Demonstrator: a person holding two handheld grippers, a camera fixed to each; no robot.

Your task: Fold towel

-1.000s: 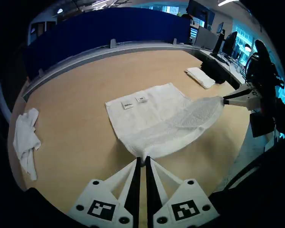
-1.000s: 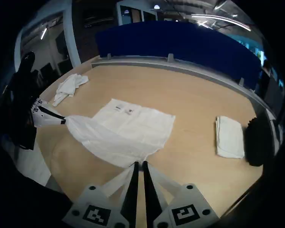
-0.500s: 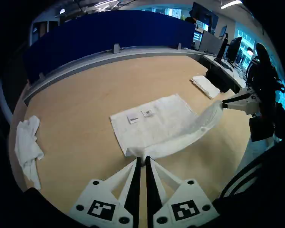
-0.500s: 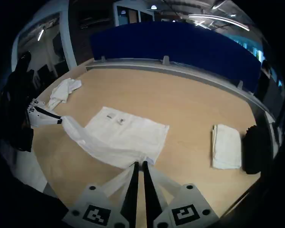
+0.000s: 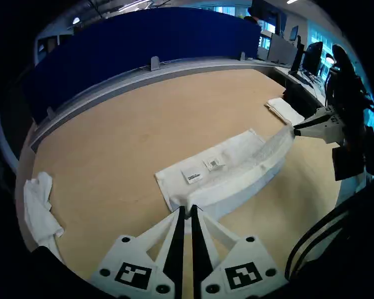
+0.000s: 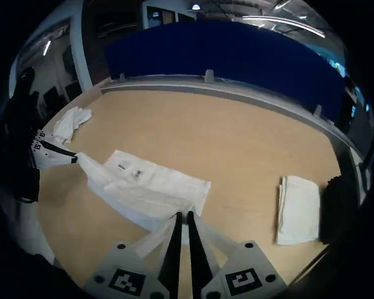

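A white towel [image 5: 222,172] with two small labels lies partly on the wooden table [image 5: 137,129], its near edge lifted and carried over the flat part. My left gripper [image 5: 186,208] is shut on one near corner of the towel. My right gripper [image 6: 182,214] is shut on the other near corner of the towel [image 6: 147,187]. In the left gripper view the right gripper [image 5: 294,131] shows at the far right, pinching its corner. In the right gripper view the left gripper [image 6: 76,158] shows at the far left with its corner.
A folded white towel [image 6: 296,209] lies at the table's right end beside a dark object [image 6: 336,209]. A crumpled white cloth [image 5: 40,209] sits at the left end. A blue partition [image 5: 137,40] runs along the table's far edge.
Both grippers have carried the towel's near edge forward over the flat part, so the visible flat area has shrunk to a narrow band. Both stay shut on their corners.
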